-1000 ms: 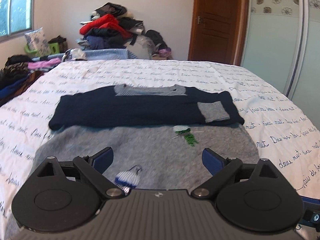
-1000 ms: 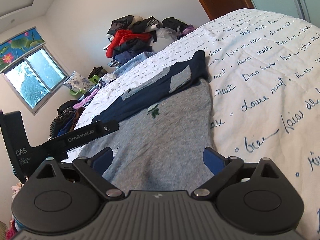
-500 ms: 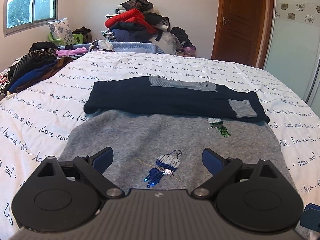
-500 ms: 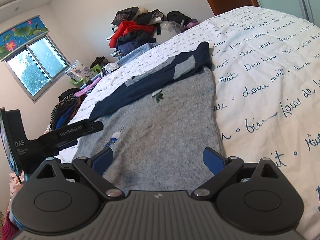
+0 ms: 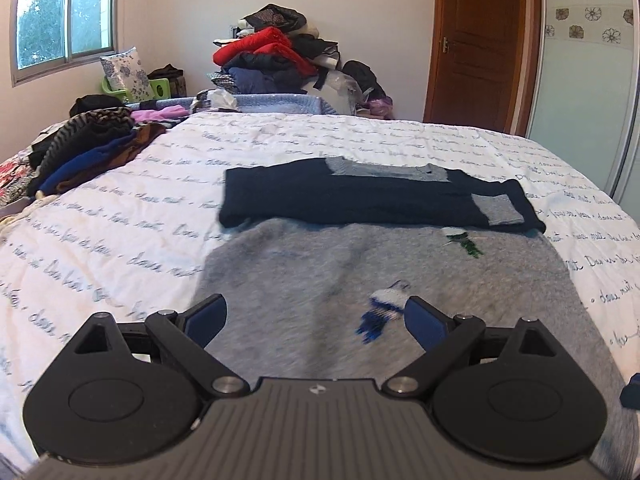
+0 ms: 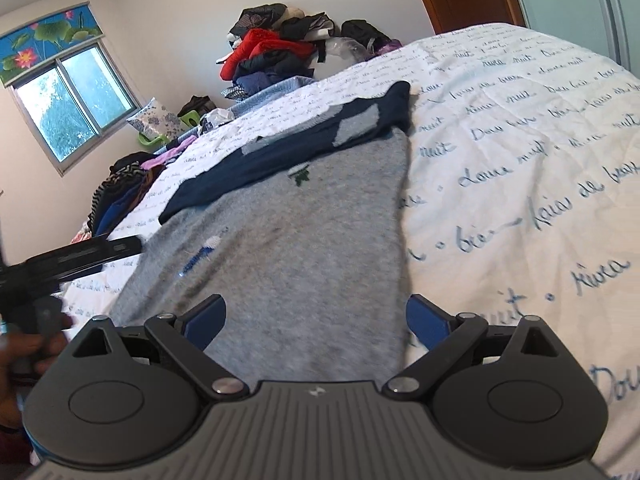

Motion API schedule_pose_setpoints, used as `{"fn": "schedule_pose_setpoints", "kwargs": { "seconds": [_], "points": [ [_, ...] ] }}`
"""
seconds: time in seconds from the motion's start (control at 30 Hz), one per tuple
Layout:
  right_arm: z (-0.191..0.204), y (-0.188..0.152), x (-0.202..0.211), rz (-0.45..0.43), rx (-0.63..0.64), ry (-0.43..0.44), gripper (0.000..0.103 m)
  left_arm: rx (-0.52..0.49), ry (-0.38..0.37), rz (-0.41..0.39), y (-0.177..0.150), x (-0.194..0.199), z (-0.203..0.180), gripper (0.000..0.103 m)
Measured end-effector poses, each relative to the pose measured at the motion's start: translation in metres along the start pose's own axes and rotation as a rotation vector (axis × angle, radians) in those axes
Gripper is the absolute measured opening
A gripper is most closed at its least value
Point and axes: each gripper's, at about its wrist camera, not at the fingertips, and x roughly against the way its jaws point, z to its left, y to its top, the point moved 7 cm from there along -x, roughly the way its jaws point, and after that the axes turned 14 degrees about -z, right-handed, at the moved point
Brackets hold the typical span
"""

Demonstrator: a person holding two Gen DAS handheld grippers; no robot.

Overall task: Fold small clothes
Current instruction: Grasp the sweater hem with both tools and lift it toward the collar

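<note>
A grey sweater point(image 5: 360, 280) with navy sleeves point(image 5: 360, 200) folded across its top lies flat on a bed point(image 5: 120, 220) covered in script-printed white bedding. The left gripper point(image 5: 316, 316) hovers over the sweater's near-left hem with its jaws spread wide, holding nothing. The right gripper point(image 6: 316, 316), equally wide and empty, straddles the sweater's near-right edge.

the grey sweater point(image 5: 320, 272) is seen as a soft, fuzzy knit, matt, with glinting sequin motifs point(image 5: 380, 312); its navy part point(image 5: 360, 200) is a finer matt knit with ribbed grey trim; the bed cover point(image 5: 120, 216) is smooth printed cotton-like cloth, lightly creased; the left gripper point(image 5: 316, 314) and right gripper point(image 6: 316, 314) are made of matt black plastic, ribbed grey casing and shiny metal pivots; the door point(image 5: 480, 40) is glossy varnished wood.
</note>
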Motion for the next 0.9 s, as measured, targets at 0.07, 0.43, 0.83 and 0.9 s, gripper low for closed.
{"fn": "schedule_pose_setpoints", "kwargs": {
  "seconds": [0.07,0.43,0.83,0.9],
  "points": [
    [-0.006,-0.003,0.003,0.016,-0.014,0.007,0.098,0.007,-0.006,-0.01,0.0,0.012,0.019,0.094],
    [-0.019,-0.02,0.03,0.056,-0.073,0.094,0.098,0.017,-0.134,0.046,-0.037,0.053,0.103,0.094],
    [-0.011,-0.051,0.045,0.152,-0.23,0.293,0.098,0.394,-0.484,0.179,-0.096,0.05,0.122,0.094],
    [-0.015,-0.053,0.041,0.142,-0.292,0.332,0.098,0.438,-0.492,0.177,-0.101,0.048,0.127,0.095]
  ]
}}
